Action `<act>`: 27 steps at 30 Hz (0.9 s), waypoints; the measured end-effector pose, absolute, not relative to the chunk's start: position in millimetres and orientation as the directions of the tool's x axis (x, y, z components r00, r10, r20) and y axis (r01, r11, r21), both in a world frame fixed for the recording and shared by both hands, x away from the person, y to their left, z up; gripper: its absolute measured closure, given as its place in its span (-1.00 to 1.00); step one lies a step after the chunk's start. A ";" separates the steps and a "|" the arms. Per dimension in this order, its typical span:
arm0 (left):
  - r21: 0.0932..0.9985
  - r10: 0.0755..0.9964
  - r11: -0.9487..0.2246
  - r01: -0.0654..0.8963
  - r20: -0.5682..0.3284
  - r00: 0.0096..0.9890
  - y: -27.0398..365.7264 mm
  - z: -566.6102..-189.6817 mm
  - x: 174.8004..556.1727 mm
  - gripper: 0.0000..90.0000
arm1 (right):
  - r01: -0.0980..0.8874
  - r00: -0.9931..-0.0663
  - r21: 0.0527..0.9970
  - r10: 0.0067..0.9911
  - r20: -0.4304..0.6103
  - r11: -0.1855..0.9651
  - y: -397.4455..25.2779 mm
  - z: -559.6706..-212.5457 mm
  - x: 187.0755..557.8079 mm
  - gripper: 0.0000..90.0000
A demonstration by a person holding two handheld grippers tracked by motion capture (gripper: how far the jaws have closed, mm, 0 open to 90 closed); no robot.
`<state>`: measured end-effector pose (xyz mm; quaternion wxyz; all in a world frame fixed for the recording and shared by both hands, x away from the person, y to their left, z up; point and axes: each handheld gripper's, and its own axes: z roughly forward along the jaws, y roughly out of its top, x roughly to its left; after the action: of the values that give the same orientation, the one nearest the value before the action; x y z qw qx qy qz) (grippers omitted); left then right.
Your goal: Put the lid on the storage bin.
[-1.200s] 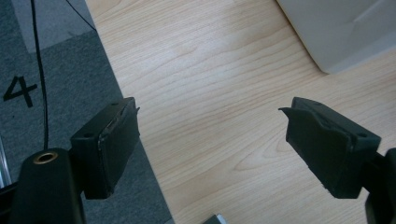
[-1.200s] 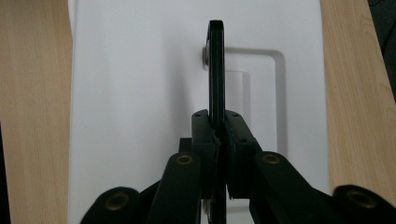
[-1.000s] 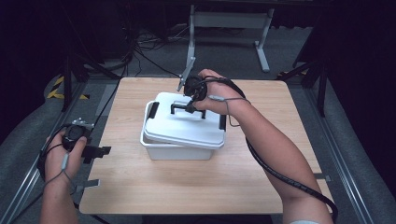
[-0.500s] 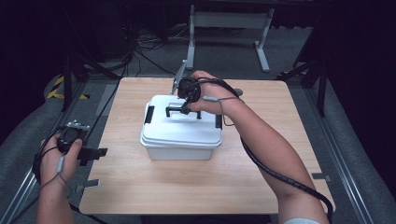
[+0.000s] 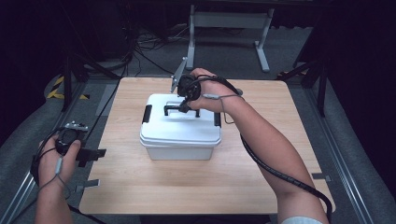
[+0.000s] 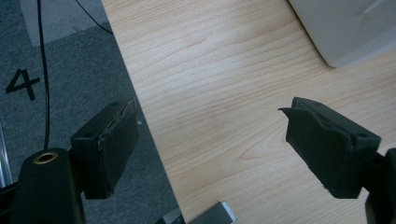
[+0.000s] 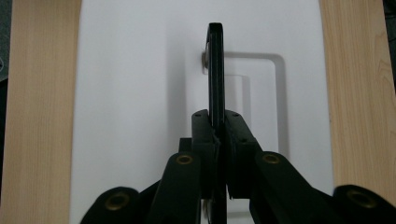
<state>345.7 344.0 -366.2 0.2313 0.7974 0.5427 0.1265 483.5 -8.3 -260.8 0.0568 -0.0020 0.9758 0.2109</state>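
The right gripper (image 7: pixel 218 135) had its two black jaws clamped tight on the black handle (image 7: pixel 215 70) of a white box lid (image 7: pixel 140 93), the handle standing up on edge between them and running straight away from the camera in the right gripper view. Around the handle lay its shallow rectangular recess in the lid, and pale wood showed down both sides of the white plastic. In the high view the same gripper (image 5: pixel 185 106) sat over the middle of the lid (image 5: pixel 180 126), the person's right hand (image 5: pixel 205 91) wrapped around it and the forearm coming in from the lower right, a black cable trailing along it. The lid rested on the white box (image 5: pixel 180 150), which stood near the centre of the wooden table (image 5: pixel 261 158), with a black latch (image 5: pixel 147 113) on its left end. The left gripper (image 6: pixel 210 149) was spread wide and gripped nothing, hanging over the table's left edge (image 6: pixel 140 116) with grey floor beneath one jaw; a corner of the box (image 6: pixel 345 32) lay well beyond it.
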 end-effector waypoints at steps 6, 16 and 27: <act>0.507 0.923 -0.305 0.806 -0.052 0.382 344.7 -366.0 345.8 -0.61 | -0.033 -0.995 0.390 0.008 -0.102 0.920 -0.9 -268.8 485.6 0.89; 0.499 0.922 -0.308 0.810 -0.053 0.383 345.4 -367.1 346.1 -0.61 | -0.037 -0.995 0.387 0.002 -0.099 0.921 4.5 -279.2 490.2 0.88; 0.501 0.921 -0.309 0.808 -0.055 0.386 343.0 -367.3 348.1 -0.61 | -0.002 -0.996 0.416 0.035 -0.081 0.910 -4.3 -282.0 487.7 0.85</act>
<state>348.1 343.0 -367.3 0.2309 0.7997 0.5407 0.1219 487.7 -4.3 -282.0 0.0436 0.0086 0.9761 0.2125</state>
